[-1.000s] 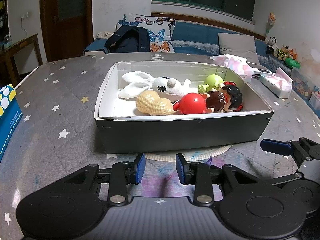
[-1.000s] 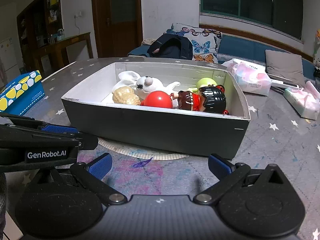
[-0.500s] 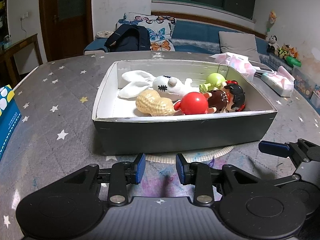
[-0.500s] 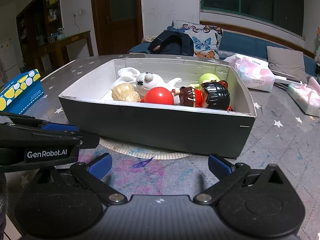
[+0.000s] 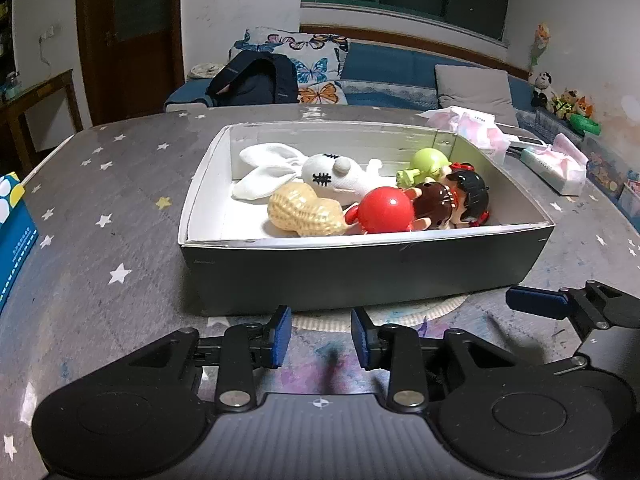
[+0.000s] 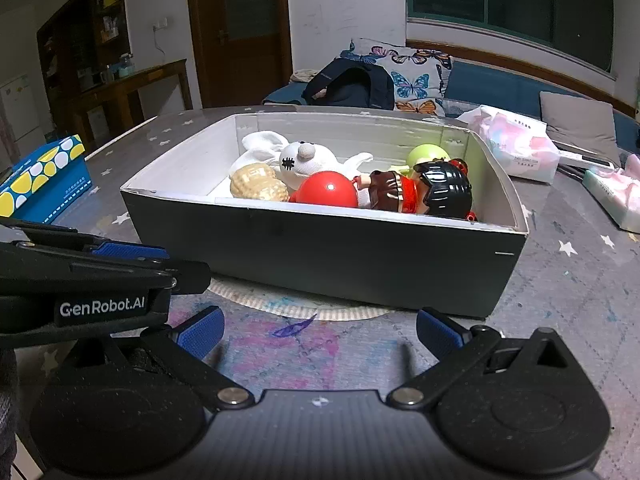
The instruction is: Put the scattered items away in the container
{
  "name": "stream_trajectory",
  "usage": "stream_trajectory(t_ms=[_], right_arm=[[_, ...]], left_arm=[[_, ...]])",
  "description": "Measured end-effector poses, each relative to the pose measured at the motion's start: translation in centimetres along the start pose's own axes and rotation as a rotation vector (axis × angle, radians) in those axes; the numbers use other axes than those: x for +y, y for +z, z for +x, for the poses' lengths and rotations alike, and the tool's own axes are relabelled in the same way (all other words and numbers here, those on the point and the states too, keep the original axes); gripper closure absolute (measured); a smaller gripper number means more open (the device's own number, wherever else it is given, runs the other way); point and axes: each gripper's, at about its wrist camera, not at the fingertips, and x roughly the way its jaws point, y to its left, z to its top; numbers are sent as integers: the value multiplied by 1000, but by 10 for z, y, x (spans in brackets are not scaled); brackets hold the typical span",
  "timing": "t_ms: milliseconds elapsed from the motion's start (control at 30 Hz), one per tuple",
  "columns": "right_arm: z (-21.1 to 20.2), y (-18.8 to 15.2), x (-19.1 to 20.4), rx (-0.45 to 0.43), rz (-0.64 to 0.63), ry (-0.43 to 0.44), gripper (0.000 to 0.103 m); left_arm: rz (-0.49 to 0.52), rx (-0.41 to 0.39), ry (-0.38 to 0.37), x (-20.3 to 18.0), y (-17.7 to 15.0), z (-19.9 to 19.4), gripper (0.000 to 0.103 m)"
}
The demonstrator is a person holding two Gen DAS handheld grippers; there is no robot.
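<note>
A dark grey box (image 5: 360, 276) with a white inside stands on the starry table; it also shows in the right wrist view (image 6: 320, 256). In it lie a white plush rabbit (image 5: 332, 178), a peanut toy (image 5: 304, 210), a red ball (image 5: 386, 210), a black-haired doll (image 5: 460, 198) and a green toy (image 5: 428, 160). My left gripper (image 5: 320, 336) is empty, its jaws a narrow gap apart, just in front of the box. My right gripper (image 6: 320, 330) is wide open and empty, in front of the box.
A blue and yellow carton (image 6: 40, 180) stands at the table's left edge. Pink tissue packs (image 6: 520, 148) lie right of the box. A round paper mat (image 6: 296, 304) sticks out under the box. A sofa with cushions is behind the table.
Both grippers have drifted slightly relative to the box; the right one has come a little closer. Jaw openings are unchanged.
</note>
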Motion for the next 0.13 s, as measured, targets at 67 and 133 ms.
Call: stream_trajectory(t_ms=[67,133], right_arm=[[-1,0,0,-6,1,4,0],[-1,1,0,-10,2,4,0]], left_arm=[[1,-5,-2,0,0,1,73],[1,-5,1,0,0,1,73]])
